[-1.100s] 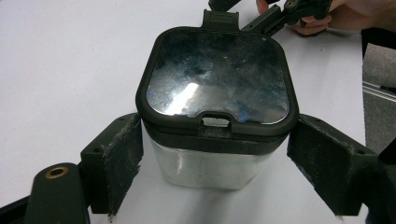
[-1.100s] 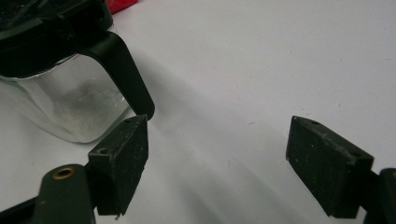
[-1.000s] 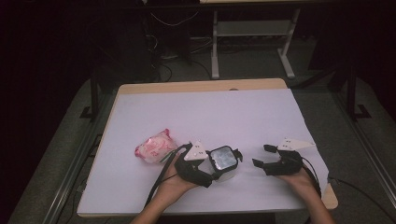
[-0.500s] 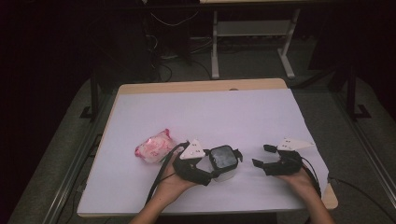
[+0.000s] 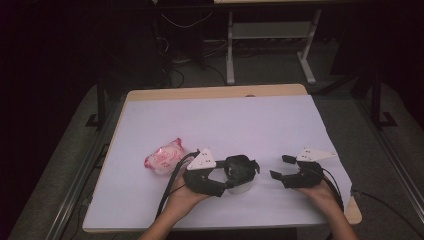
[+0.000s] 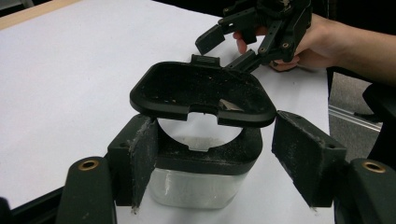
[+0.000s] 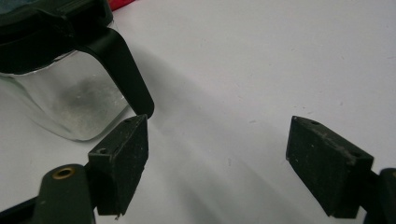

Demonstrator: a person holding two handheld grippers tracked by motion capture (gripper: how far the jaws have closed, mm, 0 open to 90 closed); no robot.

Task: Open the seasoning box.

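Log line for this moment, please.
left tool: closing around clear container, black lid flipped up | right tool: open, empty | pink packet: on table

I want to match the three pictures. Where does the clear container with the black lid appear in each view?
High view: container low centre, at the left gripper.
Left gripper view: bottom centre, between the jaws, lid raised.
Right gripper view: upper left corner.
Shared landmark: the white table cover.
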